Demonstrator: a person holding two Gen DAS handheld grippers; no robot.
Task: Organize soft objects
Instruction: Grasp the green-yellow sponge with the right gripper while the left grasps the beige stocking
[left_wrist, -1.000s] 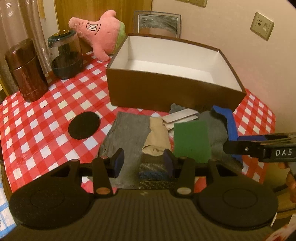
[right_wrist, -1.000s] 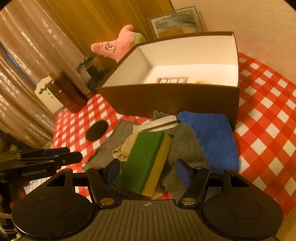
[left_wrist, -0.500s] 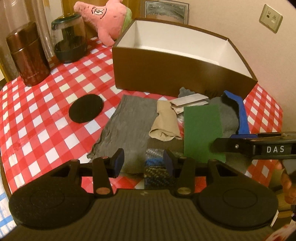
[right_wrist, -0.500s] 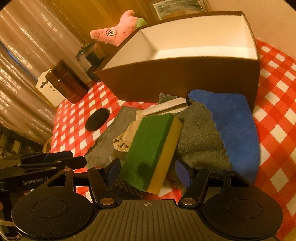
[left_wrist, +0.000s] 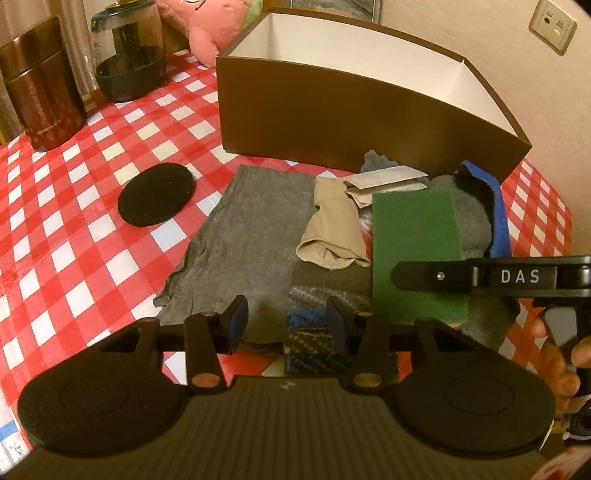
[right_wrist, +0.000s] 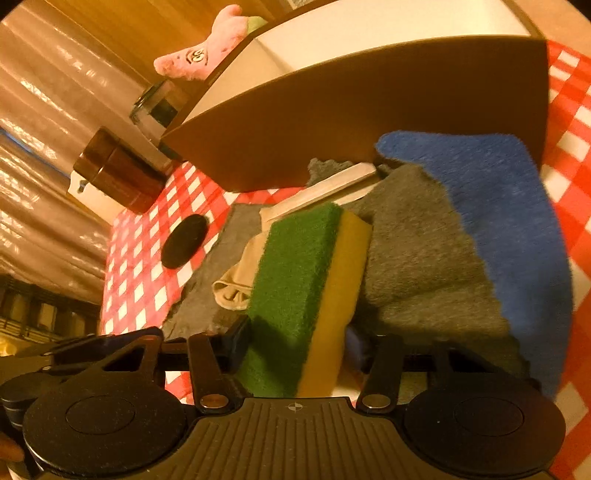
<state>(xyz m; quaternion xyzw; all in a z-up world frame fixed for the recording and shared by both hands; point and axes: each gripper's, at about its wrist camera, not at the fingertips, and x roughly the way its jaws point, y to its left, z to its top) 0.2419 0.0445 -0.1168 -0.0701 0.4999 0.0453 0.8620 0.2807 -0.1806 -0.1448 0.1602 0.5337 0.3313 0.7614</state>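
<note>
Brown box at 12 o'clock, white inside, contents hidden, right gripper fingers spread around the green-and-yellow sponge, left gripper parted over the knitted sock at 6 o'clock

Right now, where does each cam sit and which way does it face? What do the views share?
Left wrist: rides the left tool, low above the soft pile, facing the brown box; its own open fingers show, plus the right tool and the person's right hand.
Right wrist: rides the right tool, low and rolled, facing the same box; its fingers flank the sponge; the left tool's edge shows at lower left.
Shared: box, sponge, blue cloth, beige sock, black disc.
</note>
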